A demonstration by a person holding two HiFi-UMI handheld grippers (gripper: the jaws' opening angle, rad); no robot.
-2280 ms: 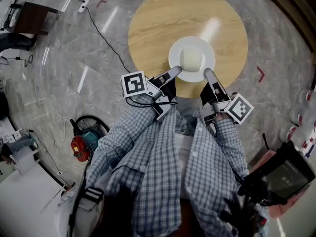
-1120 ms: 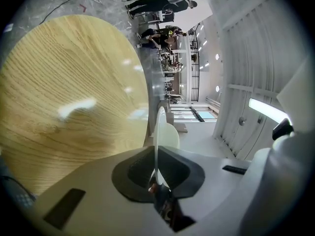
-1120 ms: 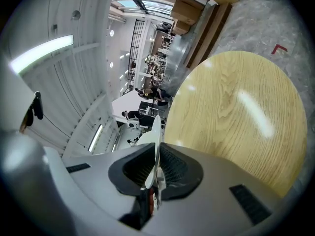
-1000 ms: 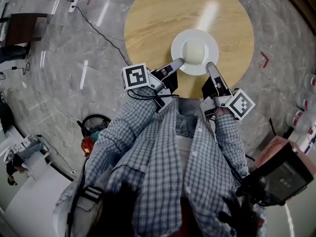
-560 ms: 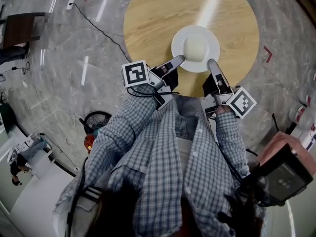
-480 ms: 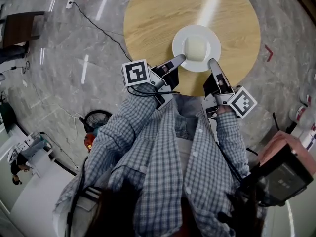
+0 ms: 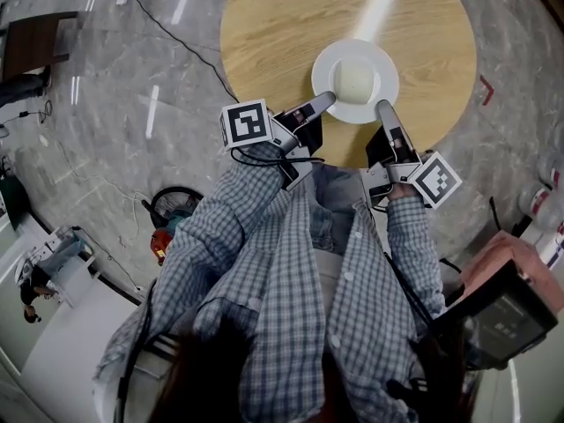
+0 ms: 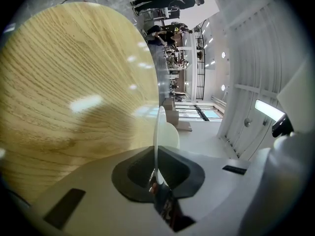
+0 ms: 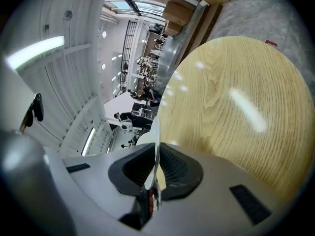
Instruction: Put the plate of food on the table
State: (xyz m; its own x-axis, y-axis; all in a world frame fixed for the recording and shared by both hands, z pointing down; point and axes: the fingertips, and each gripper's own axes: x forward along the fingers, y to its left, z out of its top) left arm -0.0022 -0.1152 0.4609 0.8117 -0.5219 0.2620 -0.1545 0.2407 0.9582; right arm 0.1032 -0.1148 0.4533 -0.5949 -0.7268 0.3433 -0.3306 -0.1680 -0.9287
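A white plate [image 7: 381, 62] with a pale block of food [image 7: 355, 79] in its middle hangs over the round wooden table [image 7: 282, 25]. My left gripper [image 7: 327, 100] is shut on the plate's near left rim. My right gripper [image 7: 382, 108] is shut on its near right rim. In the left gripper view the plate [image 8: 156, 132] shows edge-on, clamped between the jaws, with the table [image 8: 64, 92] beyond. The right gripper view has the same thin plate [image 9: 156, 136] edge pinched in the jaws beside the table [image 9: 236, 107]. Whether the plate touches the wood I cannot tell.
The grey marble floor [image 7: 115, 122] surrounds the table. A black cable [image 7: 189, 47] runs across it to the left. A red and teal machine [image 7: 167, 223] sits at the lower left, and a dark screen device [image 7: 502, 311] at the lower right. My checked sleeves fill the middle.
The plate, held by both grippers, has moved farther in over the table, away from its near edge. Neither grip has changed.
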